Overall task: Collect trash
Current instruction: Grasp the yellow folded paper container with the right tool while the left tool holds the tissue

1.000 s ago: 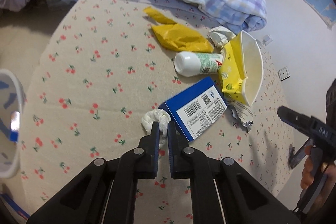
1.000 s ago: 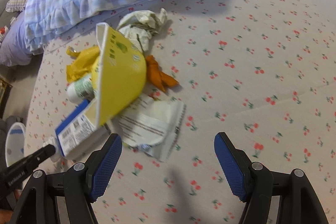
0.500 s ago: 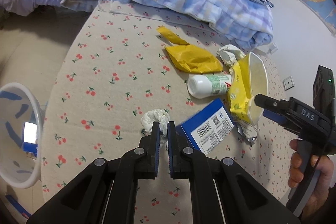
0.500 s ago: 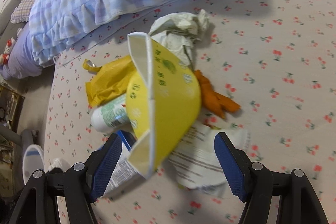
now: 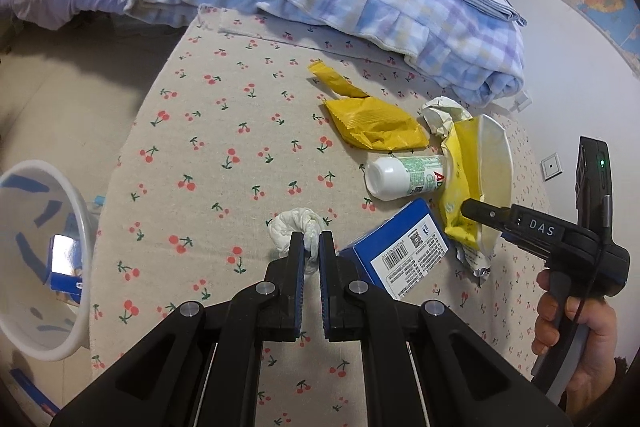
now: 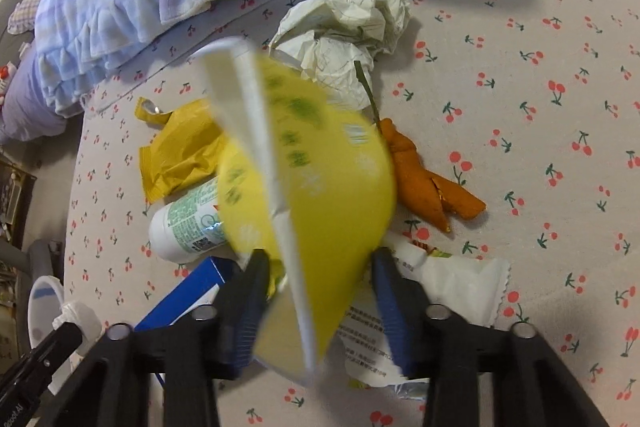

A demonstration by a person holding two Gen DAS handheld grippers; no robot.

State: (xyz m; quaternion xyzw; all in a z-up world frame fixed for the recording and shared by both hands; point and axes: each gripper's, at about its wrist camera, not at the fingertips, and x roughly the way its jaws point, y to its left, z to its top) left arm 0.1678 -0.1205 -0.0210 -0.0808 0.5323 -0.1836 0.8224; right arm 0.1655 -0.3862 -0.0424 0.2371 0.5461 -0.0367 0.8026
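- between the right gripper fingers stood the yellow bowl, on edge, rim running fore-aft; jaws seemingly closing, contact blurred.
- left gripper pinched the white tissue wad.

The right claw carries the white letters "DAS" on its black body. The blue box shows a barcode and a QR code, its small print unreadable. The white bottle bears a red "A".
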